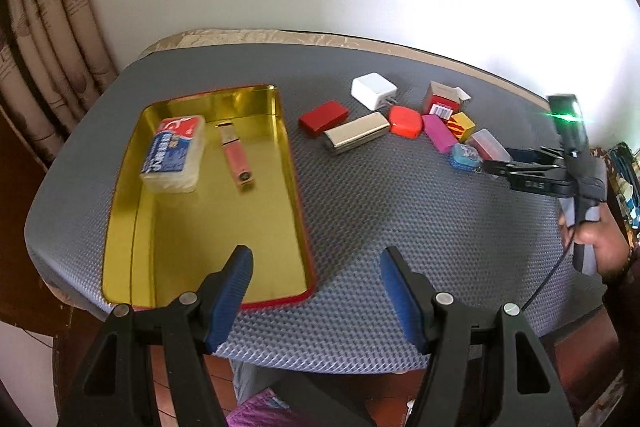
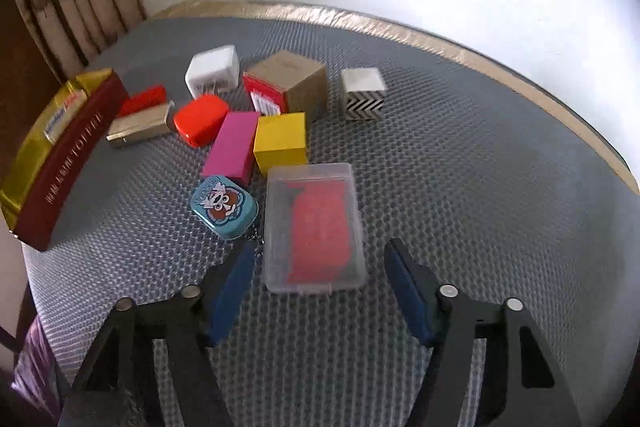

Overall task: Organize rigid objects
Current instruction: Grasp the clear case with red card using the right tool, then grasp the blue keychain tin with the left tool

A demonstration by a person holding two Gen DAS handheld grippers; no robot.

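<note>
Here, right tool (image 2: pixel 320 267): jaws apart, either side of the clear plastic case (image 2: pixel 314 227), pads not touching it.
Left tool (image 1: pixel 316 271): wide, empty, above the counter (image 1: pixel 400 227) beside the gold tin (image 1: pixel 288 163).
Tin contents: tissue pack (image 1: pixel 174 155), pink lighter (image 1: pixel 236 157).

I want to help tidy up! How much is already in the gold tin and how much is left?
Done: a wrapped packet and a pink stick lie in the gold tin. In hand: nothing yet; the right gripper is open around the clear case, and the left gripper is empty. Left: about ten small boxes on the mat, such as the yellow box and blue tin.
</note>
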